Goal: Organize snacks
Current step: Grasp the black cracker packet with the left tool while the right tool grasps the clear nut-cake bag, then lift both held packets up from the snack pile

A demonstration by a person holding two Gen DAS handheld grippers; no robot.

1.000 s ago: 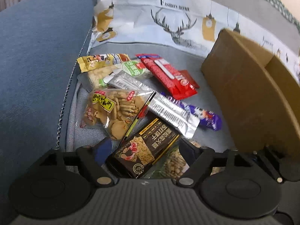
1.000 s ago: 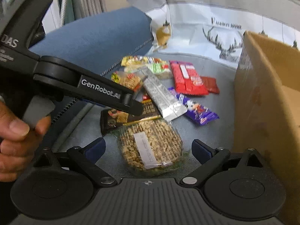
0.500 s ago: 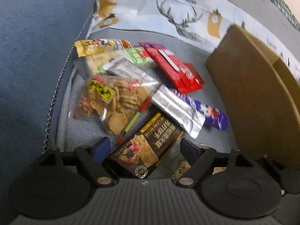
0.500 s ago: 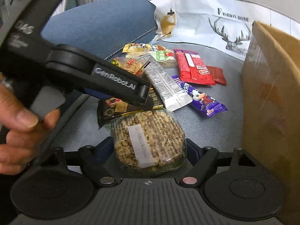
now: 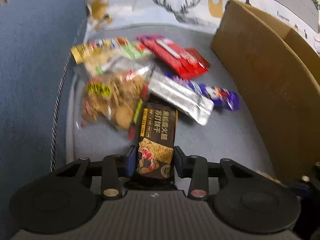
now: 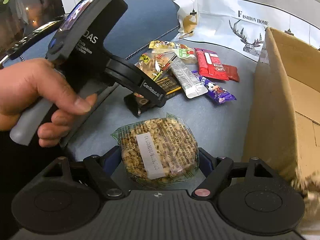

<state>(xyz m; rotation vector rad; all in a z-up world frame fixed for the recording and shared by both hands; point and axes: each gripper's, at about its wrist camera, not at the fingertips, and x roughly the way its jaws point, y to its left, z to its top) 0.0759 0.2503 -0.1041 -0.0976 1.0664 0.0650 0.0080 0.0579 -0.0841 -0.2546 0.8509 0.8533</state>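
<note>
- The left gripper (image 5: pixel 154 160), held wide above the pile a second ago, is now seen closing, its jaws drawn in against both long edges of the black cracker packet (image 5: pixel 158 132), whose near end lies between them.
- The right gripper (image 6: pixel 160 158), which stood fully apart around the round puffed-grain cake (image 6: pixel 160 150) a second ago, is now narrowed onto it, both pads touching its wrapper; the cake is carried clear of the grey seat (image 6: pixel 210 124) and nearer the cardboard box (image 6: pixel 280 100) than before.
- Just beyond the cracker packet, a clear bag of biscuits (image 5: pixel 114 100) is seen overlapping its left far corner, and a silver pouch (image 5: pixel 180 98) lies across its far end.
- Beside the silver pouch, on the box side, a purple bar (image 5: pixel 220 95) is laid; farther off are red wrappers (image 5: pixel 176 58) and a yellow-green packet (image 5: pixel 104 50).
- In the right wrist view, the person's hand (image 6: pixel 40 100) is seen on the left gripper's handle, left of the cake.
- A strip of bare seat is left between the pile and the box wall; the seat is bounded on the opposite side by a blue armrest (image 5: pixel 30 80) and at the far end by a deer-print cloth (image 5: pixel 180 10).
</note>
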